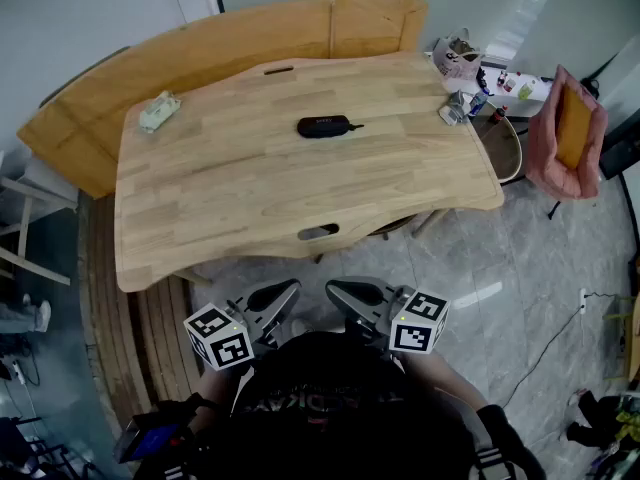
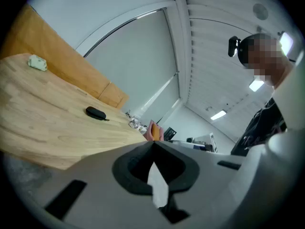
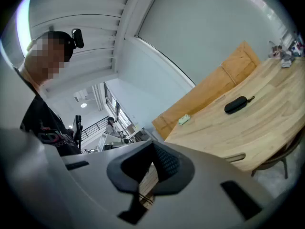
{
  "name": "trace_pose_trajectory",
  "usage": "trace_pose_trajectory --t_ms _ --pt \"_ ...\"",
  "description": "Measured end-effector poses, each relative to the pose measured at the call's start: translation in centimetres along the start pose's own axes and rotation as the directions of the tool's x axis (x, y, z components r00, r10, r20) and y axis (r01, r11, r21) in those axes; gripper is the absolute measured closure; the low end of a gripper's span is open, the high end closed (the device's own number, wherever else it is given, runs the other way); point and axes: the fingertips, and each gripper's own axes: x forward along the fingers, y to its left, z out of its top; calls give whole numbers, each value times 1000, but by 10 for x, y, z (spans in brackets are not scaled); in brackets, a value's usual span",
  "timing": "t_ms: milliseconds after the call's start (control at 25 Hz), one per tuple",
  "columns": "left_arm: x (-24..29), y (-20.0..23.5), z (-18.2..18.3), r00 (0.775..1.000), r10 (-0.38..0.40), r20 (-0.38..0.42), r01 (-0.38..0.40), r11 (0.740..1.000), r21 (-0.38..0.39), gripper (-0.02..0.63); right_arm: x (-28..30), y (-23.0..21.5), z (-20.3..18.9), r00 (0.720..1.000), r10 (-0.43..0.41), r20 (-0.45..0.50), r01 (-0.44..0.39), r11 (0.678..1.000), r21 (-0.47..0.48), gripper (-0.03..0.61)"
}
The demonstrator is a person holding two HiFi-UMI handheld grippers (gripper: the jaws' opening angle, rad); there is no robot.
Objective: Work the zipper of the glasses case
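Zipper state of the distant glasses case (image 1: 323,126) unreadable; corner clutter (image 1: 462,106) indistinct.

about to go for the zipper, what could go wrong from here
The glasses case lies loose on the table, so tugging its small pull tab could just drag it unless one gripper pins it. Both the left gripper and right gripper are shut and short of its near edge; reaching in without opening could knock the case away.

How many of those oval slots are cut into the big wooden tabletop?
2. One oval slot sits near the far edge of the light wooden table, beyond the black oval glasses case; the other slot is by the near edge. The whole top shows, so none seems hidden.
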Motion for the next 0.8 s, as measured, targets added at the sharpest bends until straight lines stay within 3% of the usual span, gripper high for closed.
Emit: trace_pose_trajectory --t_ms 560,800 --pt "-4 3 2 1000 15 4 -14 1000 -3 603 6 2 1 1000 12 -15 -12 1000 -6 565" --pt "-4 3 2 1000 10 7 -10 1000 -9 603 4 9 7 998 63 22 -63 998 -3 563"
